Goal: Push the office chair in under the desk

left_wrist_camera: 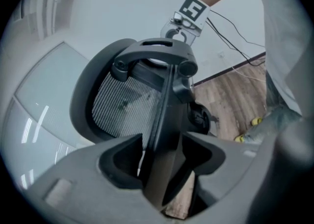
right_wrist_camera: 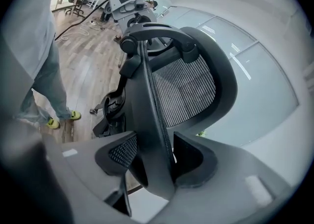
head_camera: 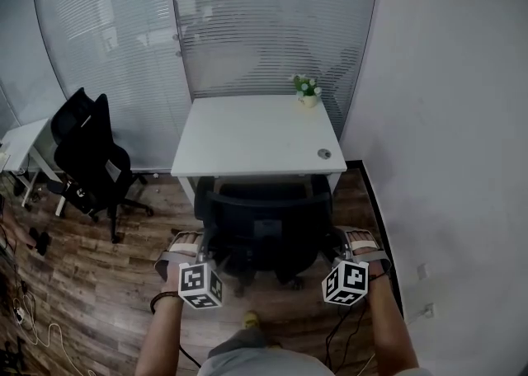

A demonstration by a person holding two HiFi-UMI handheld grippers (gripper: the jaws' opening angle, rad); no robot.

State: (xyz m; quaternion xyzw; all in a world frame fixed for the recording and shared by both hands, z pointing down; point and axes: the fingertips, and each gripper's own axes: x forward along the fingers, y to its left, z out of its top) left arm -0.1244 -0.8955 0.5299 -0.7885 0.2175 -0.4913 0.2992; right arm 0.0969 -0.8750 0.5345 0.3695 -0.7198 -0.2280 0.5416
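Observation:
A black mesh office chair [head_camera: 264, 226] stands with its seat partly under the white desk [head_camera: 256, 131], its backrest towards me. My left gripper [head_camera: 188, 244] is at the backrest's left edge and my right gripper [head_camera: 356, 244] at its right edge. In the left gripper view the backrest's frame [left_wrist_camera: 164, 100] runs between the jaws of the left gripper [left_wrist_camera: 162, 144] with slivers of gap on both sides, so it stands open. In the right gripper view the right gripper [right_wrist_camera: 157, 144] is shut on the backrest's frame [right_wrist_camera: 152, 100].
A small potted plant [head_camera: 307, 90] and a round cable port [head_camera: 324, 153] are on the desk. A second black chair [head_camera: 91, 156] stands at left beside another white table [head_camera: 21, 148]. A glass partition lies behind, a white wall [head_camera: 445, 119] at right, cables [head_camera: 33, 325] on the floor.

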